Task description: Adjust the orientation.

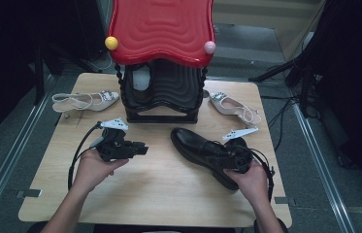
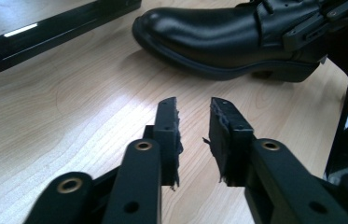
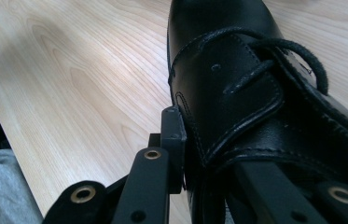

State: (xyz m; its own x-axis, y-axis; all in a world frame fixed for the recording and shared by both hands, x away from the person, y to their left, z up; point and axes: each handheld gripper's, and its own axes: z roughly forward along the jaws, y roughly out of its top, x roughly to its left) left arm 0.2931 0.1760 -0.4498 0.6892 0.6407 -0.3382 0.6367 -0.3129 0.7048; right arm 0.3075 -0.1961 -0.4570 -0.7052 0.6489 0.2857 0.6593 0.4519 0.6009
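High view | wooden table (image 1: 159,189) on grey floor | red-roofed rack (image 1: 161,92) at 12 o'clock | right gripper (image 1: 232,156) clamps black shoe (image 1: 198,145) | left gripper (image 1: 142,148) parted, empty

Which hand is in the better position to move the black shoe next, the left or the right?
The right. The right tool is already shut on the black shoe, one jaw inside its opening and one against its outer side. The left tool is open with nothing in it, apart from the shoe.

Wooden table (image 1: 159,194). On it: black shoe (image 1: 195,145) at 3 o'clock, shoe rack (image 1: 161,94) at 12, pale sandal (image 1: 84,101) at 10, second sandal (image 1: 234,108) at 2.
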